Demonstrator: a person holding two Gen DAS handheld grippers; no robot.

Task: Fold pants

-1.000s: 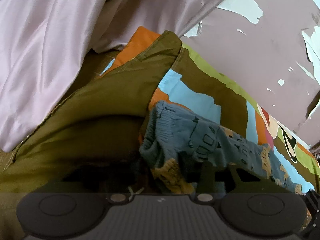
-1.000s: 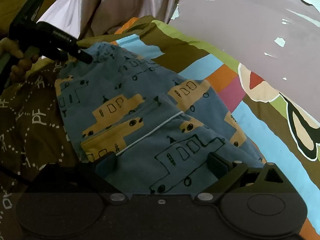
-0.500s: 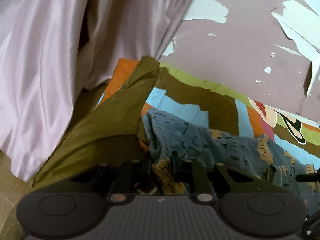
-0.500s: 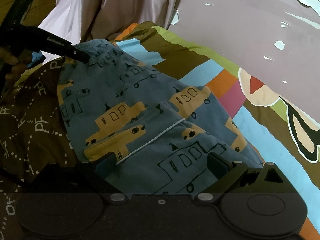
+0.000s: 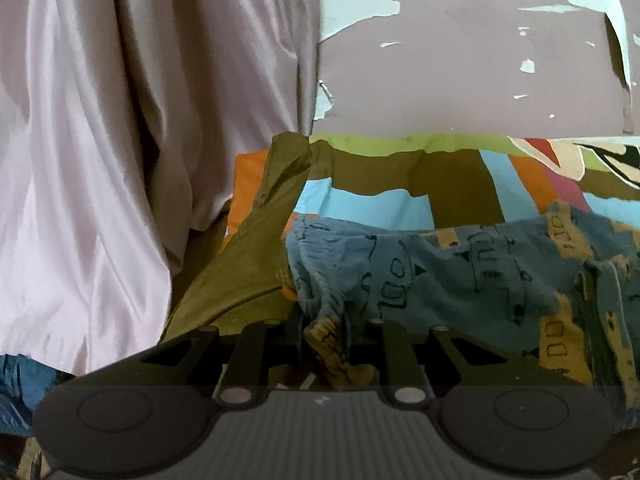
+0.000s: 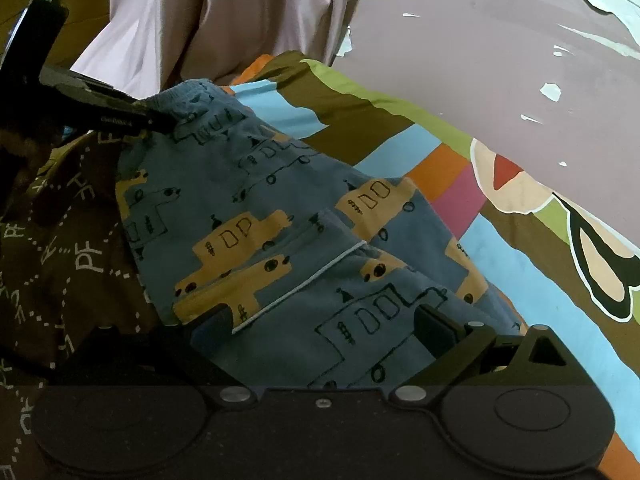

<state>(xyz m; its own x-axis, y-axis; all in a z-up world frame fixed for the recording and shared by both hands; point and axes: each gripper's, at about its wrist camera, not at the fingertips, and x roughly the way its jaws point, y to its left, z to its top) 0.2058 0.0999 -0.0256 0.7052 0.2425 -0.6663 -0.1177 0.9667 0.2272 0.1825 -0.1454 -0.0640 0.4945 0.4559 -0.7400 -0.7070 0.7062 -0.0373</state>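
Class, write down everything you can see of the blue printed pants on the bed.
The pants are soft blue knit printed with mustard and outlined vehicles, with a thin pale piping line across the front. They lie rumpled, not flat, on a colourful patchwork bedspread. The gathered waistband corner is lifted and pinched in the left gripper, bunched between its fingers. The right gripper stands open over the nearer fabric, fingers either side. A brown lettered cloth borders them.
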